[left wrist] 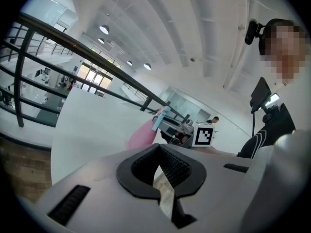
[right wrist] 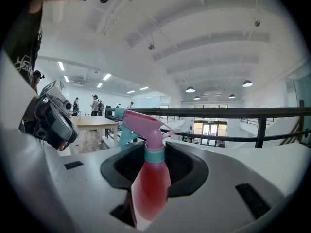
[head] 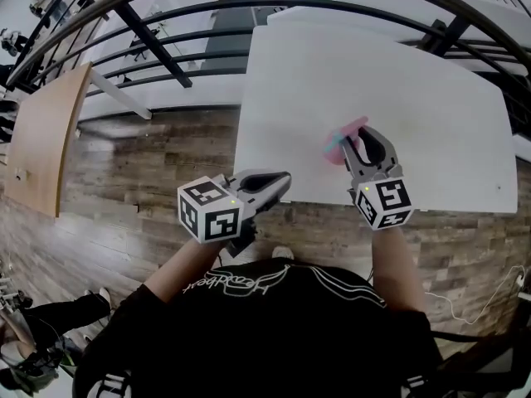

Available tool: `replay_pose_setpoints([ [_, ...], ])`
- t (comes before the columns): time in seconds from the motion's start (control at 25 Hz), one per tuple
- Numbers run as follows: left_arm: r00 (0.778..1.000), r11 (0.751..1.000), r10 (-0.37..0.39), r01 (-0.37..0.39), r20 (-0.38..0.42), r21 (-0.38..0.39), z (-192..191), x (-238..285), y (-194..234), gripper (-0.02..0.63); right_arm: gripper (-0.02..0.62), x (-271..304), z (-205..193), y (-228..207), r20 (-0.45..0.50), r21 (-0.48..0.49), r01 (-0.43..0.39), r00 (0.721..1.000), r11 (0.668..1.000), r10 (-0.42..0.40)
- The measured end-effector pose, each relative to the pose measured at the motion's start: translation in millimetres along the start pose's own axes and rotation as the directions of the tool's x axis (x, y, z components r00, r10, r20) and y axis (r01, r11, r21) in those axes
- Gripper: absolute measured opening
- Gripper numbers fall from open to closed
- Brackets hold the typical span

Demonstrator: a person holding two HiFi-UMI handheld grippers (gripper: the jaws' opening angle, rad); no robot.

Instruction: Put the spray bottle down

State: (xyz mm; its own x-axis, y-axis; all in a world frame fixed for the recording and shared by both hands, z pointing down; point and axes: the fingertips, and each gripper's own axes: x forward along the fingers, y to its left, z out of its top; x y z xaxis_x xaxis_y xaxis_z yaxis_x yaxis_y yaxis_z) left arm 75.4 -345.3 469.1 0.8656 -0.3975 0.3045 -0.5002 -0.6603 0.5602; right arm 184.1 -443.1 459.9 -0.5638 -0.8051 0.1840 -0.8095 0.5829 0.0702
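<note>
A pink spray bottle [head: 342,142] with a teal collar and trigger hangs just above the white table [head: 398,81], near its front edge. My right gripper [head: 360,136] is shut on it. In the right gripper view the bottle [right wrist: 146,188] stands upright between the jaws of the right gripper [right wrist: 150,164], its nozzle head above them. My left gripper [head: 282,182] is shut with nothing in it and hangs over the floor just off the table's front left corner. The left gripper view looks past the left gripper [left wrist: 159,174] to the bottle [left wrist: 143,134] and the tabletop [left wrist: 92,125].
A wood plank floor [head: 141,172] lies to the left of the table and in front of it. A black railing [head: 166,48] runs behind. A brown wooden table [head: 46,131] stands at far left. The right gripper's marker cube [left wrist: 203,136] shows in the left gripper view.
</note>
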Motion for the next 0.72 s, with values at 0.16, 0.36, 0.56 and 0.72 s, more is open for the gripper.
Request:
replay_pose_setpoints([
  [0.16, 1.0, 1.0, 0.009, -0.009, 0.001, -0.024, -5, -4, 7, 0.006, 0.132, 5, -10, 0, 0.015, 0.001, 0.013, 1.0, 1.0, -0.013],
  [0.36, 1.0, 0.999, 0.018, -0.018, 0.003, -0.029, -6, -7, 9, 0.006, 0.132, 5, -15, 1, 0.034, -0.01, 0.027, 0.999, 1.0, -0.027],
  [0.56, 1.0, 0.999, 0.029, -0.028, 0.005, -0.033, -10, -11, 11, 0.006, 0.132, 4, -22, -2, 0.049, 0.0, 0.05, 0.998, 0.999, -0.05],
  [0.72, 0.999, 0.999, 0.031, -0.03, 0.011, -0.032, -11, -16, 14, 0.006, 0.132, 4, -26, -4, 0.055, 0.001, 0.071, 0.996, 0.997, -0.071],
])
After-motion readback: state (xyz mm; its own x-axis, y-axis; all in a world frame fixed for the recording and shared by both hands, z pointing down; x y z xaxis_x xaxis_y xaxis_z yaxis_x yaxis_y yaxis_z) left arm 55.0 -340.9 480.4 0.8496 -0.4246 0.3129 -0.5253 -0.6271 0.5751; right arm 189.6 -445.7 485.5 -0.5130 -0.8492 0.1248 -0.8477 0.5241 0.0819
